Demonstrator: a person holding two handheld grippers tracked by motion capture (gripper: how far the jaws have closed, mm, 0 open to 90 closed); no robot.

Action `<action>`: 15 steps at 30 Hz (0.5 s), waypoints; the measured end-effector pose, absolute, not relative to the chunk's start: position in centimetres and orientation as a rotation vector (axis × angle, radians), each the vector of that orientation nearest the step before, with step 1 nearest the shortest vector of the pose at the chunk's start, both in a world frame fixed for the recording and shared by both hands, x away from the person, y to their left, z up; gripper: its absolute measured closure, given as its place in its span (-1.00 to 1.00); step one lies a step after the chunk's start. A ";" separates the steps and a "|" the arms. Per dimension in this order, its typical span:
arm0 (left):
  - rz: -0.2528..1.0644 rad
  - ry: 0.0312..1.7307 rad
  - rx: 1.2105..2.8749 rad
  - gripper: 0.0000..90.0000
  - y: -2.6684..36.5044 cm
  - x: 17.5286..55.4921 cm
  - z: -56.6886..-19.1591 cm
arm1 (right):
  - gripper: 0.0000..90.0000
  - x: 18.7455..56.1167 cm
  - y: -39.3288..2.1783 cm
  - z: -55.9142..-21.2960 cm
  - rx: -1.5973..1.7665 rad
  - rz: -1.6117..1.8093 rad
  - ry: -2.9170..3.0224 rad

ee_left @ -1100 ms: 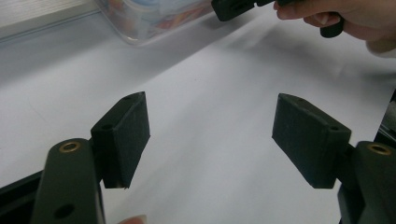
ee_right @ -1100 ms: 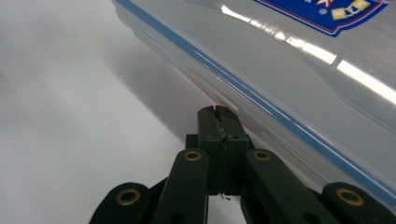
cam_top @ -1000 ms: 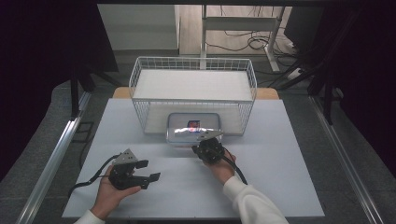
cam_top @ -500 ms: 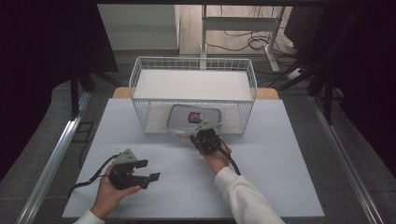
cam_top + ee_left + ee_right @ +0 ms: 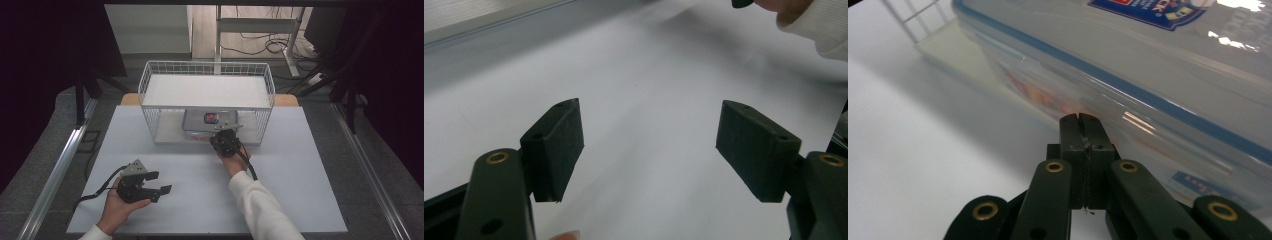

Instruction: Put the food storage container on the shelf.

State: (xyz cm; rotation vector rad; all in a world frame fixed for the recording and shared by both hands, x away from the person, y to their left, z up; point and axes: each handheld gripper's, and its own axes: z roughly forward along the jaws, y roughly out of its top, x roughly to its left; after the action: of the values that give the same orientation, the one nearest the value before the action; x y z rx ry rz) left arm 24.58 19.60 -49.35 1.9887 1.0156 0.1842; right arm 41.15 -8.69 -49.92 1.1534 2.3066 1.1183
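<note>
The white worktop (image 5: 300, 200) spreads in front of me, with grey floor to either side and dark curtains beyond. At its far middle stands a white wire basket (image 5: 150, 85), lying on its side so that its open mouth faces me and its upper wall forms a flat white top.

Inside that mouth, on the basket's lower wall, sits a clear plastic box (image 5: 200, 122) with a blue seal line under its lid and a red and blue label on top. In the right tool view the box (image 5: 1158, 75) looms close, its near side wall right ahead of my jaws, with a strip of the basket's wire showing at the upper left.

My right tool (image 5: 226, 141) is at the basket's mouth, just in front of the box. Its jaws are pressed together with nothing between them, and their tips (image 5: 1081, 120) meet the box's near wall or sit just short of it; I cannot tell which.

My left tool (image 5: 150, 184) rests in my hand at the near left of the worktop, well apart from the basket. Its jaws (image 5: 649, 150) stand wide apart, holding nothing, with bare worktop between them.
</note>
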 end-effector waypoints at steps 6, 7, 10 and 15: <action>0.186 1.016 1.987 -0.41 19.6 24.6 -49.3 | 0.98 42.1 -8.9 -49.6 1.183 1.099 2.279; 0.186 1.015 1.989 -0.41 19.6 24.6 -49.3 | 0.98 42.4 -9.0 -49.6 1.199 1.109 2.270; 0.185 1.015 1.988 -0.41 19.7 24.6 -49.3 | 0.98 42.5 -9.1 -49.6 1.207 1.099 2.263; 0.167 1.018 1.970 -0.41 19.6 24.8 -49.2 | 0.98 42.5 -9.4 -49.6 1.239 1.127 2.262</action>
State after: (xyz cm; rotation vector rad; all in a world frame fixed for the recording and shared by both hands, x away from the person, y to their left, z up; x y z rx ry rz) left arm 24.85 19.63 -49.20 1.9699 1.0183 0.1669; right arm 42.52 -9.40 -49.60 1.2391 2.2616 1.1266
